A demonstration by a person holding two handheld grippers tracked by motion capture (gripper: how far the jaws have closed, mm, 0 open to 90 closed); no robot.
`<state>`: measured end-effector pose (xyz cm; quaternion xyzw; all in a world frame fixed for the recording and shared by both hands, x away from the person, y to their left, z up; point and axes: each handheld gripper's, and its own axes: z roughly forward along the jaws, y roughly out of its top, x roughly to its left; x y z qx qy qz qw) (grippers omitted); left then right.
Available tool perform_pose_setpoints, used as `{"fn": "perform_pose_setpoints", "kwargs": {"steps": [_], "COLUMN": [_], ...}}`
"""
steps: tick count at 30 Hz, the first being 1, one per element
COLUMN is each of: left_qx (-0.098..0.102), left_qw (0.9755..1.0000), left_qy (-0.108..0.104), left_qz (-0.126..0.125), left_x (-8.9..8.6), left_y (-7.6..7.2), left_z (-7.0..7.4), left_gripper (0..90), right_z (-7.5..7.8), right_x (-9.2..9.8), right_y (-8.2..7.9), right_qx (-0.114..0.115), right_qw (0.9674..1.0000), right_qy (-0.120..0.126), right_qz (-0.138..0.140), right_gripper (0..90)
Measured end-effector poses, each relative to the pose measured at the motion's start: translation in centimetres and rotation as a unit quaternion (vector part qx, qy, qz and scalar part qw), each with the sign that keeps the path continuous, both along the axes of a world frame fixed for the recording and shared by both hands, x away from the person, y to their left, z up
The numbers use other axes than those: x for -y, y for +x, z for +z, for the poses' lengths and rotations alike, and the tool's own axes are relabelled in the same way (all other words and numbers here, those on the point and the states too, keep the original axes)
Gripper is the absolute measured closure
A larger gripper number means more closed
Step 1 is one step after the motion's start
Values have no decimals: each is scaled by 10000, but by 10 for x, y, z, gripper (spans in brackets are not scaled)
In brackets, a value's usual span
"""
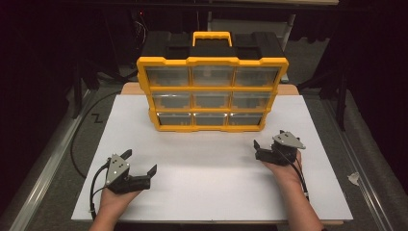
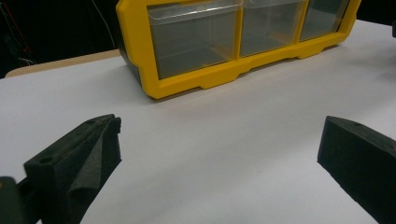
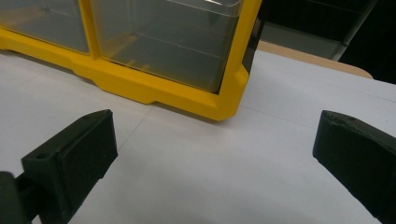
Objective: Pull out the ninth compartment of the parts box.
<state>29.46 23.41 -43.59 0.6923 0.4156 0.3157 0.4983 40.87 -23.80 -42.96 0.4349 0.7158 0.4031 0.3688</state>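
Standing on the bench (image 1: 211,192), one yellow organizer (image 1: 212,94) shows nine clear drawers, seemingly empty; left hand-held gripper (image 1: 142,161) and right hand-held gripper (image 1: 269,137) are both spread.

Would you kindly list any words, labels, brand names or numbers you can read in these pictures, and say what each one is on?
There is no readable text in any view.
Yellow organiser case: no label, brand or number shows on its frame or handle.
Clear drawers: plain fronts, no markings visible.
Left gripper and right gripper: plain black fingers and grey plates, no lettering.
White table top: blank.
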Motion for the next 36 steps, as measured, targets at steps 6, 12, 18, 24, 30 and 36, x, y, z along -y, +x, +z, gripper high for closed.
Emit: {"fn": "perform_pose_setpoints", "kwargs": {"steps": [6,12,18,24,30,36], "left_qx": [-111,-32,-95,-7,70,108], "left_qw": [9999,10000,9999,10000,10000,9999], "left_qy": [-62,-36,-42,28,-15,-5], "left_qz": [-80,39,62,14,51,59], "left_x": [-1,0,-1,2,2,2], "left_y": [1,-3,-3,-5,-4,-4], "left_z": [1,4,4,0,-2,-2], "left_gripper": [2,6,6,7,1,1], "right_z": [2,5,4,4,3,3], "right_x": [2,6,12,20,20,15], "right_y": [0,-3,-12,-22,-22,-23], "right_qx": [11,4,-22,27,32,65], "right_qw": [9999,9998,9992,9985,9976,9965], "right_qy": [-148,-176,-384,-537,-692,-837], "right_qz": [-64,-122,-93,-78,-49,15], "right_gripper": [11,11,10,10,10,10]}}
